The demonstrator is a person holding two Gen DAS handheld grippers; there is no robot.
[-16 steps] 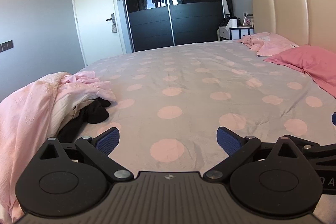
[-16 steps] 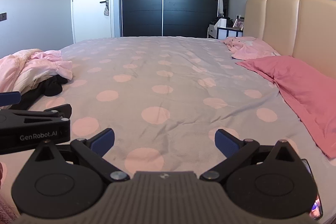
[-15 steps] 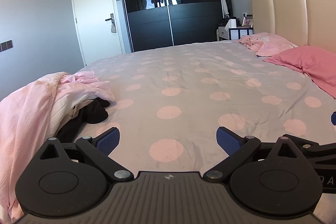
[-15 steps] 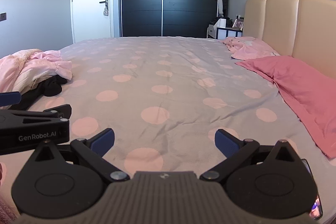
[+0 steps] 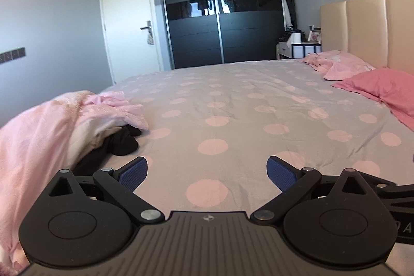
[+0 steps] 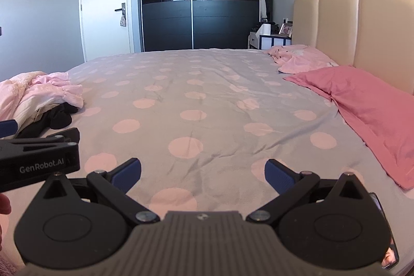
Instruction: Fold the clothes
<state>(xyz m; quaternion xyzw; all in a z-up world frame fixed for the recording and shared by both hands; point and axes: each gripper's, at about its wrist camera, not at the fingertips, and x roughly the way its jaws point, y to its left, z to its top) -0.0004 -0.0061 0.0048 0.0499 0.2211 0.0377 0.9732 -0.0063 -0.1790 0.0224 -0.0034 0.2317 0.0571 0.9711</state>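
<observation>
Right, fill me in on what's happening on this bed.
Nothing is being handled yet. A person holds the left tongs and right tongs open and empty over the polka-dot bed. The unfolded pile of pink clothes with a black garment lies untouched to the left. Folding has not begun.

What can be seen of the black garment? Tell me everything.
The black garment is dark, soft-looking cloth, crumpled and unfolded, on the bedspread at its left side. Pink clothes lie over its upper part, so only a bunched end and a strip show. Neither gripper touches it.
</observation>
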